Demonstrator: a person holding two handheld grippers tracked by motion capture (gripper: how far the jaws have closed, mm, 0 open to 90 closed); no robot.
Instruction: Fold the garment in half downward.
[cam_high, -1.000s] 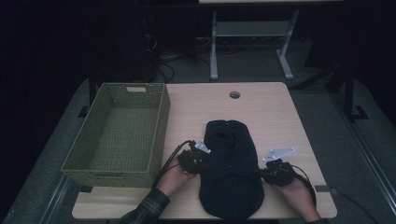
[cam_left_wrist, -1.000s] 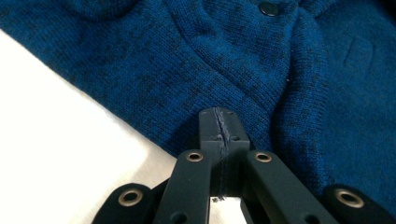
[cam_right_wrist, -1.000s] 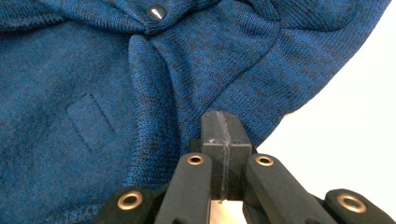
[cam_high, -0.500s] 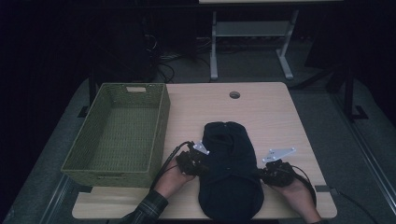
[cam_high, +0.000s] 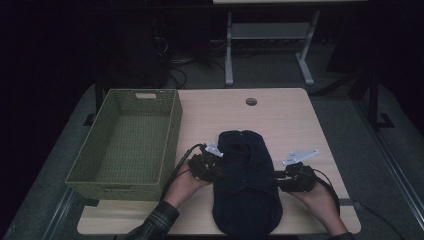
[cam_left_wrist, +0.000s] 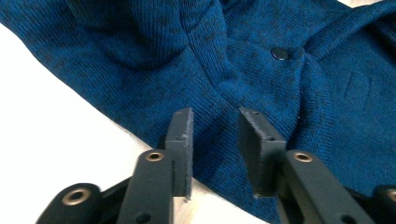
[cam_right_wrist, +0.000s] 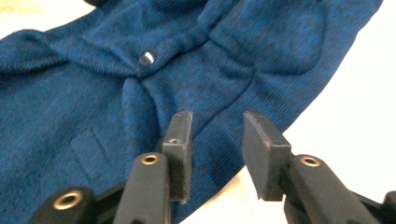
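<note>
Folded blue knit lies on the surface, a gripper at each side.

From the left: a green basket (cam_high: 125, 145) stands on the surface's (cam_high: 280, 117) left part, just beside the left gripper (cam_high: 212, 167). That gripper sits at the left edge of the knit (cam_high: 246, 182) – its jaws have just been opening and now stand spread above the fabric (cam_left_wrist: 261, 79), nothing pinched between them. The knit lies near the front edge, between the two grippers, a dark snap (cam_left_wrist: 279, 53) showing on it. At its right edge the right gripper (cam_high: 282, 177) – jaws likewise just opened – stands parted over the fabric's (cam_right_wrist: 93, 93) border, the pads off the cloth.
</note>
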